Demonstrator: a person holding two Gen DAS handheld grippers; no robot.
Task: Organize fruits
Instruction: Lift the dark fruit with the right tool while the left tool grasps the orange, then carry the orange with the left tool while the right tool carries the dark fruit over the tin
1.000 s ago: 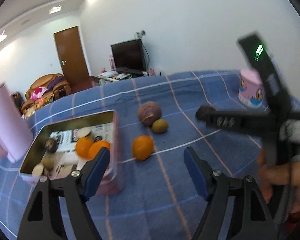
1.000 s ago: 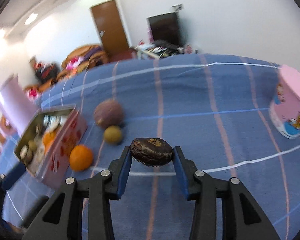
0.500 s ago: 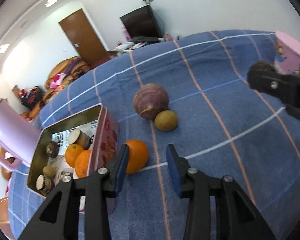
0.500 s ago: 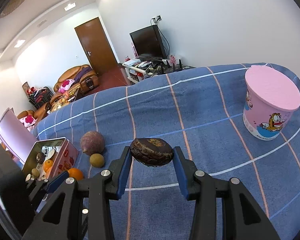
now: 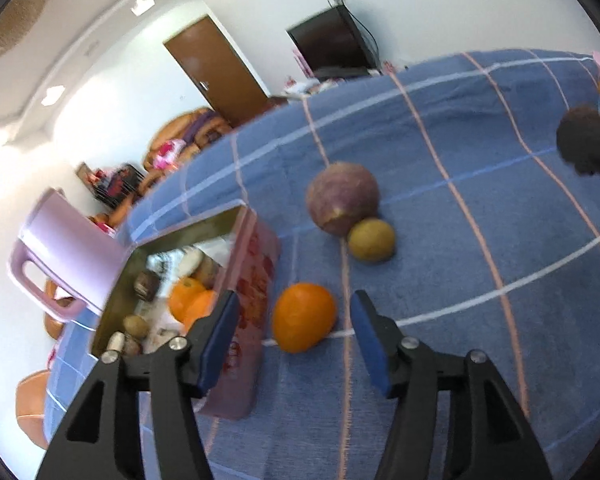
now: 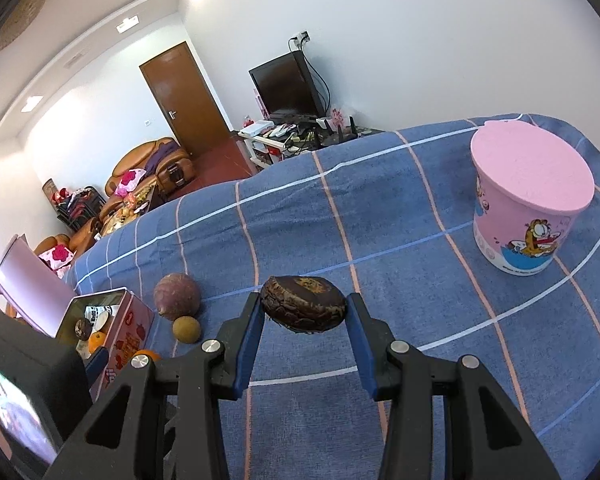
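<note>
An orange (image 5: 304, 316) lies on the blue checked cloth beside the open pink tin (image 5: 256, 280). My left gripper (image 5: 296, 340) hovers just short of it. Its jaws are opening, the orange sits at the gap between the tips, and neither blue pad touches it. The tin holds oranges (image 5: 190, 300) and several small brown fruits. Further back lie a round purple fruit (image 5: 342, 198) and a small greenish-brown fruit (image 5: 371, 245). My right gripper (image 6: 303, 320) is shut on a dark wrinkled fruit (image 6: 304, 306), held above the cloth to the right of the tin (image 6: 128, 320).
A pink jug (image 5: 68, 252) stands behind the tin at the left. A pink lidded tub (image 6: 528, 200) with a cartoon print stands at the far right of the cloth. Beyond the table edge are a door, a television and sofas.
My left gripper tipped down and closed in on the orange; its jaws narrowed, then widened again. The right gripper kept its hold on the dark fruit and shifted slightly.
</note>
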